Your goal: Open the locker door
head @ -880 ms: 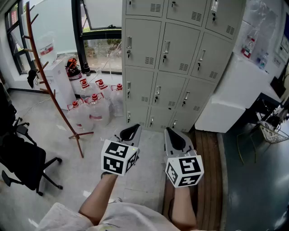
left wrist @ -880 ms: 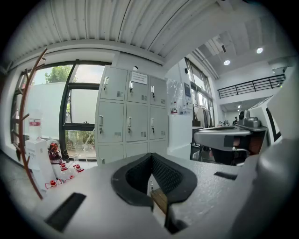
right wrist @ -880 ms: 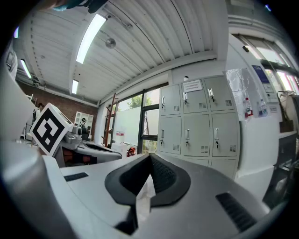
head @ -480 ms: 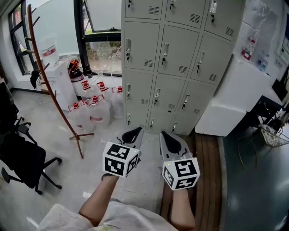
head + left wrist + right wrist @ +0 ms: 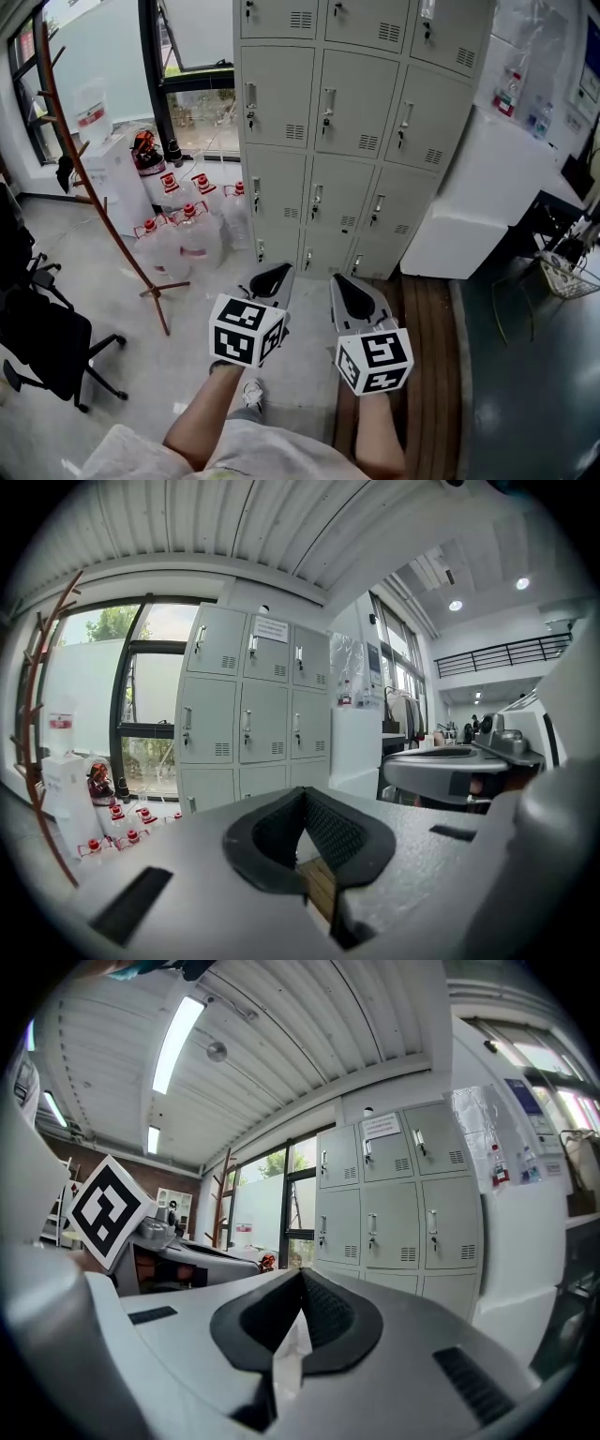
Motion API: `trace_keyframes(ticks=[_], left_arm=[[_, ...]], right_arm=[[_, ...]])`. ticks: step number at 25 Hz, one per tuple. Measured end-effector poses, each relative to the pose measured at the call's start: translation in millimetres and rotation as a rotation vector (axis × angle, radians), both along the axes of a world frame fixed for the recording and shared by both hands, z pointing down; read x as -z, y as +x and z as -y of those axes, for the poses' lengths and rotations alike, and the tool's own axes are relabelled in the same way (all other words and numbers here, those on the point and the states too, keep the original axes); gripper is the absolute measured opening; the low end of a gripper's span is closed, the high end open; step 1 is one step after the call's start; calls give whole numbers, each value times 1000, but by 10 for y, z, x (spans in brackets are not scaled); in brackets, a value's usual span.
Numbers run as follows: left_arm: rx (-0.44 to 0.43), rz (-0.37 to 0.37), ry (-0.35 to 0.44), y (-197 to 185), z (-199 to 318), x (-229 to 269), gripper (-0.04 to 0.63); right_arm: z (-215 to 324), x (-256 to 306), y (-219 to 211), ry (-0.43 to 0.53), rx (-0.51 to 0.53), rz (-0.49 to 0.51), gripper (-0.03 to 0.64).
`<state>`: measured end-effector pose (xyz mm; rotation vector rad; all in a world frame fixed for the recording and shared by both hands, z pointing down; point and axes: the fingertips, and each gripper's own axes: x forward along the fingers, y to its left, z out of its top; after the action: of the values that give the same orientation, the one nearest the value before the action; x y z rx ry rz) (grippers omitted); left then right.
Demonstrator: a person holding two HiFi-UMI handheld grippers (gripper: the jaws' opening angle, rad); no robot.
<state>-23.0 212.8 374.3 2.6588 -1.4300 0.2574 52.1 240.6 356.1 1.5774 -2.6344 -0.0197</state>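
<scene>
Pale grey vented locker doors, all closed, upright.

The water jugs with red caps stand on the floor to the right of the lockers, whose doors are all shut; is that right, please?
Not quite. The head view shows the water jugs on the floor to the left of the lockers, not the right. The locker doors in view are all shut, as you say.

Left gripper: jaws are being held together, tips touching, nothing being gripped.
Lockers: being faced from well apart, every visible door being shown shut.
Window: being shown left of the lockers.
Bottles: red-capped, being shown on the floor below the window.
Coat rack: being shown at far left.
Right gripper: being held alongside, at right.
</scene>
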Motion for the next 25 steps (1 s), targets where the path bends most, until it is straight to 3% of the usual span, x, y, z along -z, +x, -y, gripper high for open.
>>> trace_keyframes(ticks=[12,25], left_arm=[[-56,-16,-13,-43,918,-78,6],[-77,-9,5,-659,2229,-6,6]], right_arm=[[865,-101,-65,-28,-52,-17,2],[2149,-8,-740,-47,-78,-80,2]])
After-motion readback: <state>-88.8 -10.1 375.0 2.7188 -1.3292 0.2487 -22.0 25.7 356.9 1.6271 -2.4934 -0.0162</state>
